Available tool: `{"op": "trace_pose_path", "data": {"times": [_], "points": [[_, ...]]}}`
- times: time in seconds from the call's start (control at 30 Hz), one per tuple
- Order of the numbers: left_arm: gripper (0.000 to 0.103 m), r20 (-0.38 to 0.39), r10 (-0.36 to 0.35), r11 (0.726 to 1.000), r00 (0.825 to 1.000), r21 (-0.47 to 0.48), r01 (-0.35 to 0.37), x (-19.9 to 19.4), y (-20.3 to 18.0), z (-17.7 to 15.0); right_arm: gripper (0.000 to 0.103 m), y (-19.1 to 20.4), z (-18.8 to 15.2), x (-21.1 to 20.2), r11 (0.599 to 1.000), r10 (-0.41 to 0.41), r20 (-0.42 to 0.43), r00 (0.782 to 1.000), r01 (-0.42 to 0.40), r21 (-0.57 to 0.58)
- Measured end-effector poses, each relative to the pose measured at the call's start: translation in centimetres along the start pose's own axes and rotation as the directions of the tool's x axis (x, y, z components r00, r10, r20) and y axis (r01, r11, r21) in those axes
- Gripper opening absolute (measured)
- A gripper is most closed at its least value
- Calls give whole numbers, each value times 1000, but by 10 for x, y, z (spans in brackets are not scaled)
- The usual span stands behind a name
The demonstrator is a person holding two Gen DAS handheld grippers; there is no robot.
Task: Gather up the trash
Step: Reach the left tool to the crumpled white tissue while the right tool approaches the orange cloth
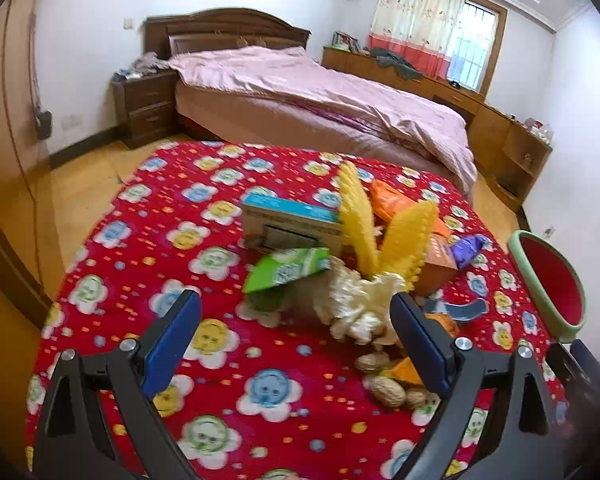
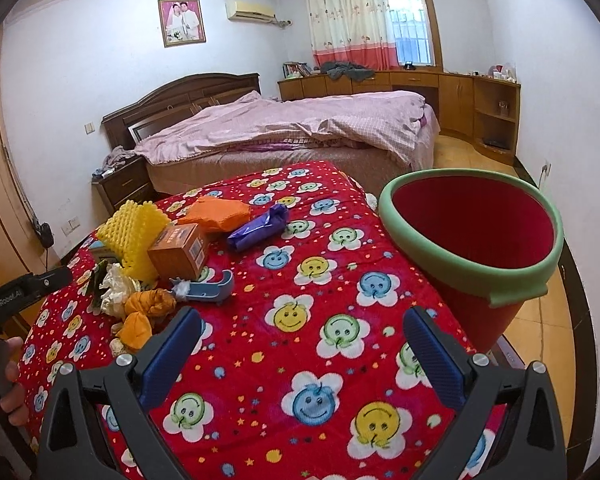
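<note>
From the left wrist, the left gripper (image 1: 296, 344) hangs with jaws spread wide and empty; the crumpled cream paper wad (image 1: 356, 304) lies just ahead, slightly right of centre, nearest this hand.

From the right wrist, the right gripper (image 2: 300, 352) is likewise spread and empty over bare red smiley-flower blanket (image 2: 300, 280); the red bin with green rim (image 2: 472, 236) stands ahead to its right, the litter well off left.

Trash pile and bin on the flowered cloth

Crumpled white paper (image 1: 356, 304), yellow foam sheet (image 2: 134, 236) and small orange box (image 2: 178, 254) lie together; the red bin with green rim (image 2: 472, 236) stands apart.
</note>
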State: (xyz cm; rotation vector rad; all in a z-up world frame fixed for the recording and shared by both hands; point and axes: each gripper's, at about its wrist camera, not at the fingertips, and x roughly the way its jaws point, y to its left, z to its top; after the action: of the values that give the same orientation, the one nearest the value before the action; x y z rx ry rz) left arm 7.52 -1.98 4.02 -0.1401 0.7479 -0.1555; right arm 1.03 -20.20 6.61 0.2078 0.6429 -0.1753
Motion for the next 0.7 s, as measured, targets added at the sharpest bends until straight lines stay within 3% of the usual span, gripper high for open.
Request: {"op": "trace_pose_path", "data": {"times": [0.2,0.53,0.7], "points": [[95,-67,-36,999,997,-6,35,21,-18,-5,103,-7,7,6,1000,-1,-20,1000,1,1],[94,-143,49,998,988,-26,-54,60,-24,-3,103,-14,15,22,1000,23,-55,998,-24,-19],[91,-166,34,998,986,-53,-43,69,-26,-2,103,-16,19,33,998,61,-78,995,-62,-17]]}}
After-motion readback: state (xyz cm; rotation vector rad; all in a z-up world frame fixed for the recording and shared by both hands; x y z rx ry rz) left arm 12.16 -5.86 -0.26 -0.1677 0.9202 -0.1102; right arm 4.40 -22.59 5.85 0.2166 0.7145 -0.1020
